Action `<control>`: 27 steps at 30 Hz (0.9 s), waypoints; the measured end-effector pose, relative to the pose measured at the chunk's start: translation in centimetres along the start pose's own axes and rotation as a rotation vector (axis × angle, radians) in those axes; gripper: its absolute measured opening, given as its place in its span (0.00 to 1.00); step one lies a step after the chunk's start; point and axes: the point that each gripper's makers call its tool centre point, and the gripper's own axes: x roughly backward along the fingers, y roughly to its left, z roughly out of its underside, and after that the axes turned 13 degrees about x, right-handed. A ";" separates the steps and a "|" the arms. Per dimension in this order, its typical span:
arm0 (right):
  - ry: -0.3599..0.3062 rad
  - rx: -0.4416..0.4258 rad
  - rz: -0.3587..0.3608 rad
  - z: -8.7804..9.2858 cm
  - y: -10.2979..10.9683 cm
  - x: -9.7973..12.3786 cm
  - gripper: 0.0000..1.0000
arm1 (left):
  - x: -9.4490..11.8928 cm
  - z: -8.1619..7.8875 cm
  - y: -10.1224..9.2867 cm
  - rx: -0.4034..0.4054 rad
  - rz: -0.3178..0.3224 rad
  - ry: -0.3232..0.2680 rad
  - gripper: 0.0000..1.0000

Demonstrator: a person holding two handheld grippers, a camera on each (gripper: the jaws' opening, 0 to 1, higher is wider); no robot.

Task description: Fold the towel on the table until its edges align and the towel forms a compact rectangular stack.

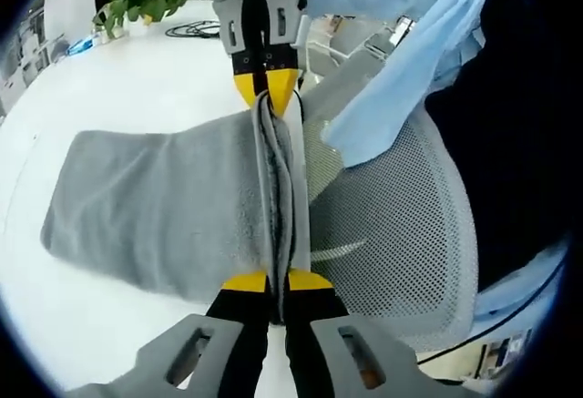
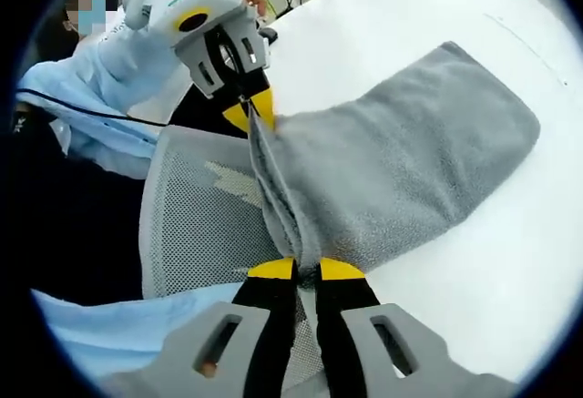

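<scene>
Left gripper view had your left gripper (image 1: 277, 281) closed on one corner of the towel (image 1: 155, 207), fingers (image 1: 244, 281) pinching the doubled edge, and your right gripper (image 1: 266, 88) clamped on the other corner straight ahead. Right gripper view mirrored it: right gripper (image 2: 305, 269) shut on the towel (image 2: 410, 161), left gripper (image 2: 250, 109) across from it. Held edge ran as a taut line between the two grippers, raised over the counter (image 1: 137, 88) rim beside a mesh chair (image 1: 392, 234). Rest of the towel trailed away from that edge across the counter, long axis square to the gripped line, far end lying flat. Both grippers looked equally near, level, facing each other. Next move likely turns on carrying that edge over toward the far end.
</scene>
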 end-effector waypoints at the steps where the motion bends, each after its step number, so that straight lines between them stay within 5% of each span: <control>1: 0.000 0.003 0.000 -0.1 0.1 0.2 0.05 | 0.1 -0.1 -0.2 0.000 0.004 0.001 0.04; 27: -0.033 0.066 0.034 -3.4 0.9 4.7 0.05 | 5.4 -3.1 -1.6 -0.036 0.009 0.034 0.04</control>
